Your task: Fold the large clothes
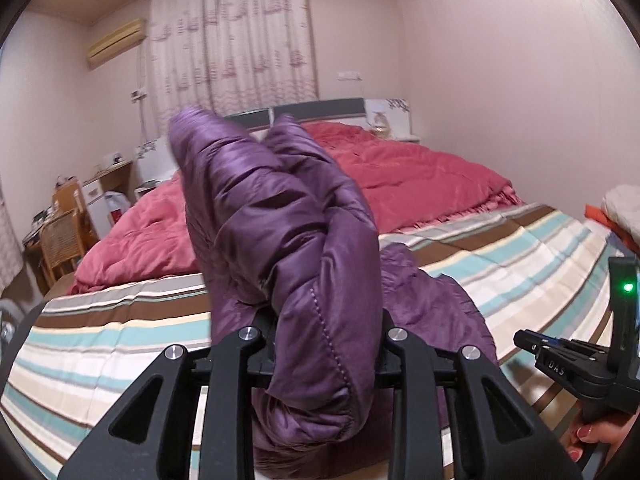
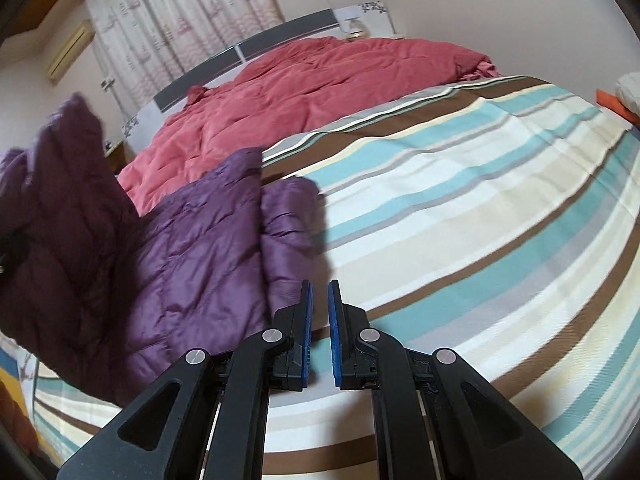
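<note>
the left gripper (image 1: 326, 344) clamps the purple jacket (image 1: 280, 216) mid-frame; the right gripper (image 2: 319, 320), nearly closed and empty, should pin the fold flat.

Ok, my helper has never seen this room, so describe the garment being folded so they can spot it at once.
Start at the bed with the striped sheet and the red quilt bunched at its head. The purple quilted jacket lies on the stripes, one part bunched in the left gripper. It alone is glossy purple and puffy.
</note>
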A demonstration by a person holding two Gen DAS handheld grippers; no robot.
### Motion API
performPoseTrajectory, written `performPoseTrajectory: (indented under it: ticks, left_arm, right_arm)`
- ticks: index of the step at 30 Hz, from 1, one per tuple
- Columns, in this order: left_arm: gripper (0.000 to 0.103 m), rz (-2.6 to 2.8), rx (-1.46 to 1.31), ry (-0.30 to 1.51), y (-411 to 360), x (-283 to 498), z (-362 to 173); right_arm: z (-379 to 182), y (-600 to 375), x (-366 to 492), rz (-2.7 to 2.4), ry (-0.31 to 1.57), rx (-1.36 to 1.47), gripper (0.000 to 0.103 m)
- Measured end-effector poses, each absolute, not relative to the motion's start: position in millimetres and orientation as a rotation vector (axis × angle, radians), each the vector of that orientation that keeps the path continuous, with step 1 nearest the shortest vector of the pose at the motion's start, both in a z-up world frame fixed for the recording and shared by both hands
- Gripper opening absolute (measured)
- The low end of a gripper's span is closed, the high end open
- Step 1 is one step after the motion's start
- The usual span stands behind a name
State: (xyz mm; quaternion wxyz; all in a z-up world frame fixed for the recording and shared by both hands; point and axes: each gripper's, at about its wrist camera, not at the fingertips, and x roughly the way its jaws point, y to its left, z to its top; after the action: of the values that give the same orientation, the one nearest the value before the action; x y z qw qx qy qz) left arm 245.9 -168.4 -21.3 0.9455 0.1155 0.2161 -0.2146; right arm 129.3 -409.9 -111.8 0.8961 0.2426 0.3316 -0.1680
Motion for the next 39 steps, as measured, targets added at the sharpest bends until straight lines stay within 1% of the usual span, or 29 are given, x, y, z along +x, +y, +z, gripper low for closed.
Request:
performPoseTrajectory:
  ticks: [10, 19, 20, 22, 25, 27, 29, 30, 31, 35, 39]
  left_arm:
    - [0.026, -0.540, 0.387, 0.518, -233, 236, -56]
    - [0.033, -0.598, 0.513, 0.570, -263, 219, -89]
    - [0.036, -0.616, 0.521, 0.575, -265, 217, -91]
    - [0.049, -0.661, 0.530, 0.578, -266, 213, -91]
    - [0.061, -0.721, 0.475, 0.586, -258, 208, -77]
    - [0.065, -0.753, 0.402, 0.588, -243, 203, -60]
    - [0.073, -0.793, 0.301, 0.574, -221, 195, -38]
    - [0.079, -0.809, 0.262, 0.562, -213, 193, -31]
    - [0.082, -0.819, 0.217, 0.539, -199, 189, -22]
    - [0.083, -0.701, 0.140, 0.470, -148, 201, -3]
    - [0.082, -0.482, 0.105, 0.501, -108, 247, -11]
  right_arm:
    - [-117, -433, 112, -0.377, 0.674, 0.562, 0.008]
    - [-124, -444, 100, -0.407, 0.681, 0.596, 0.008]
    - [-124, -444, 100, -0.407, 0.683, 0.594, 0.008]
    - [-124, -443, 99, -0.405, 0.685, 0.595, 0.008]
    - [-123, -442, 98, -0.401, 0.683, 0.592, 0.008]
    - [-122, -441, 98, -0.395, 0.681, 0.593, 0.008]
    - [-120, -440, 98, -0.380, 0.674, 0.594, 0.008]
    - [-118, -438, 98, -0.370, 0.671, 0.590, 0.008]
    - [-116, -435, 99, -0.360, 0.667, 0.584, 0.008]
    - [-101, -425, 103, -0.323, 0.643, 0.555, 0.008]
    - [-78, -409, 115, -0.264, 0.617, 0.515, 0.008]
